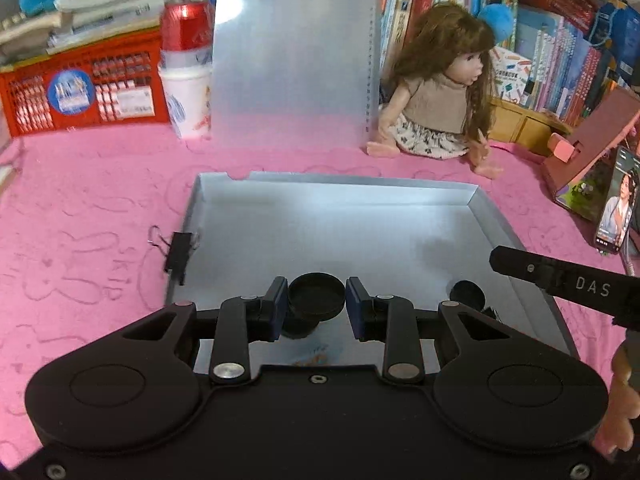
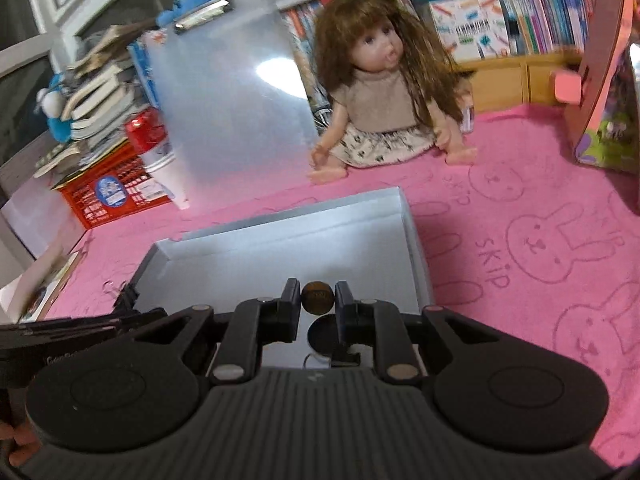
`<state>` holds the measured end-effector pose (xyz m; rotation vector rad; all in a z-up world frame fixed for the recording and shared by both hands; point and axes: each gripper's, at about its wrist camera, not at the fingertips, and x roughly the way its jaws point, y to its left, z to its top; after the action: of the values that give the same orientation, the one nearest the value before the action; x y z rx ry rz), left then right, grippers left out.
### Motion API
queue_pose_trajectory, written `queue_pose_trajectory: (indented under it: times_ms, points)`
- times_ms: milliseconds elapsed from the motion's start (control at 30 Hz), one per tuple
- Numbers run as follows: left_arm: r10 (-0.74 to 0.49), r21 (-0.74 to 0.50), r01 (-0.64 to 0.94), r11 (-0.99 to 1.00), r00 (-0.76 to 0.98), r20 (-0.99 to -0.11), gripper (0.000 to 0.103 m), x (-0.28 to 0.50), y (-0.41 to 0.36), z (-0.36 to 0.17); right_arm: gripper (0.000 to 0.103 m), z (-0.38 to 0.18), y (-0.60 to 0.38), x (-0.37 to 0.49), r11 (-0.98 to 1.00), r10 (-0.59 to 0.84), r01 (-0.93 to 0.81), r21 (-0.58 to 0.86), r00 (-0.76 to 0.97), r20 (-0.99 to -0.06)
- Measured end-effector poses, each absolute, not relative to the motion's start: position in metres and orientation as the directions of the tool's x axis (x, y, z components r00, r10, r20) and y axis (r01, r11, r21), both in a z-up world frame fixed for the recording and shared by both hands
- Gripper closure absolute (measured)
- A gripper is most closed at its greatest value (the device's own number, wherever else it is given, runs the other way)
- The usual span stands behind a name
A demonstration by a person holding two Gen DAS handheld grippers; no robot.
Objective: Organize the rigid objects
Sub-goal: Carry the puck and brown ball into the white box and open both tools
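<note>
**Inspector:** Over the near end of the shallow grey cardboard box [image 1: 336, 216], both grippers carry loads. The left gripper [image 1: 316, 307] is clamped on a black round cap-like piece [image 1: 316, 294]; the right gripper [image 2: 317, 298] is closed tight on a small brown ball [image 2: 317, 297].

**Clerk:** And the box itself?

**Inspector:** It sits on the pink rabbit-patterned cloth [image 1: 80, 216], with a black binder clip [image 1: 179, 255] at its left wall. A second dark round item [image 1: 466, 294] lies on the box floor, near its right wall.

**Clerk:** Step in hand?

**Inspector:** Delivery, in my judgement. Next, each load should be lowered to bare box floor, clear of that item, before the jaws part.
</note>
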<state>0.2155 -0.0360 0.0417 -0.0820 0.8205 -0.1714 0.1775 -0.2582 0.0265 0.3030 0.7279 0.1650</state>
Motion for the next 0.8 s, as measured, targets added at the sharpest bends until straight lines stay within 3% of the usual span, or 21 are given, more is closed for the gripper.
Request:
queue_pose_trajectory:
  times_ms: [333, 800]
  points:
    - [-0.134, -0.12, 0.067, 0.991, 0.651, -0.747, 0.073, 0.253, -0.03, 0.026, 0.081, 0.01, -0.242, 0.208, 0.959, 0.234, -0.043, 0.282, 0.683, -0.692]
    - [-0.101, -0.048, 0.098, 0.994, 0.663, -0.742, 0.072, 0.258, -0.041, 0.008, 0.078, -0.004, -0.238, 0.218, 0.969, 0.21, -0.042, 0.245, 0.669, -0.714]
